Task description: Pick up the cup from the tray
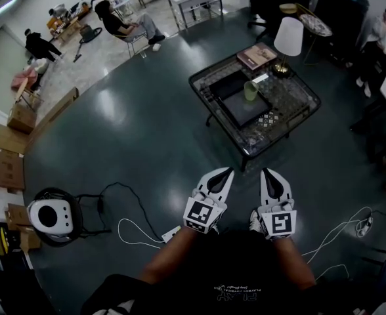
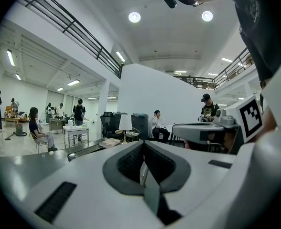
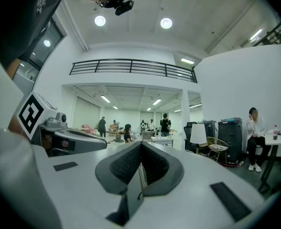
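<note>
A pale green cup (image 1: 250,90) stands upright on a dark tray (image 1: 239,107) on the low glass-topped table (image 1: 291,120), far ahead of me in the head view. My left gripper (image 1: 225,172) and right gripper (image 1: 269,174) are held side by side near my body, well short of the table. Both have their jaws pressed together with nothing between them. In the left gripper view the left gripper (image 2: 143,149) points level across the room, and the right gripper (image 3: 140,149) does the same in its own view. The cup shows in neither gripper view.
A white table lamp (image 1: 288,39) and a book (image 1: 257,55) sit at the table's far end. Cables (image 1: 140,231) and a white round device (image 1: 50,216) lie on the dark floor to my left. Cardboard boxes (image 1: 12,133) line the left wall. Several people sit or stand around the room.
</note>
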{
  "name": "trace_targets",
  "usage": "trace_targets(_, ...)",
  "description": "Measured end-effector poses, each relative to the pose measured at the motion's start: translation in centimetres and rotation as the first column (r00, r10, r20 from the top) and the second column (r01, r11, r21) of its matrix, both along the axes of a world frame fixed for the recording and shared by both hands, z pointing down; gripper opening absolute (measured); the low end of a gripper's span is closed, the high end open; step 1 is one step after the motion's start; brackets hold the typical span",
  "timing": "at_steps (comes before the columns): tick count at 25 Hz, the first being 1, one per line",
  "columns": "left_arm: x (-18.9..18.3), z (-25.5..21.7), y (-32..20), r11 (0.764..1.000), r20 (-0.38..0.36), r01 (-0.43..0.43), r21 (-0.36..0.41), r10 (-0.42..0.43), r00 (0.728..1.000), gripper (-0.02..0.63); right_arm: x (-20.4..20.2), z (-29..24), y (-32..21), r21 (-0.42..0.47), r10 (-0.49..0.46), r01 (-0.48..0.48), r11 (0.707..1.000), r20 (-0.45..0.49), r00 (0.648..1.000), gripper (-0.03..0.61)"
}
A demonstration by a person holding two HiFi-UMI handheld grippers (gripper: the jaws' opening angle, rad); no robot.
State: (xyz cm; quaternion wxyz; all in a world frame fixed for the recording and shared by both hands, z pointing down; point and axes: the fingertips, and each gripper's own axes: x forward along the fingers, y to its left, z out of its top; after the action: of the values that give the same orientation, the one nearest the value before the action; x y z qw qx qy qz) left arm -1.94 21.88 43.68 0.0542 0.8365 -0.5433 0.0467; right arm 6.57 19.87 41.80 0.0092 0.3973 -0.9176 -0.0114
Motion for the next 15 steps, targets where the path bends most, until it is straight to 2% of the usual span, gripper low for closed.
trace_targets(8,-4.6,0.2,1.2,0.998,0.015,-0.058,0.014,0.058,0.998,0.009,-4.9,0.0,1.4,-0.001,0.063,-0.063,0.998,-0.058,0.996,0.008)
trace_targets(15,-6.8,0.8,0.9,0.998,0.0,-0.07,-0.005,0.07,0.998,0.009,-6.3,1.0,1.2,-0.006,0.081,-0.082,0.997,-0.07,0.994,0.009)
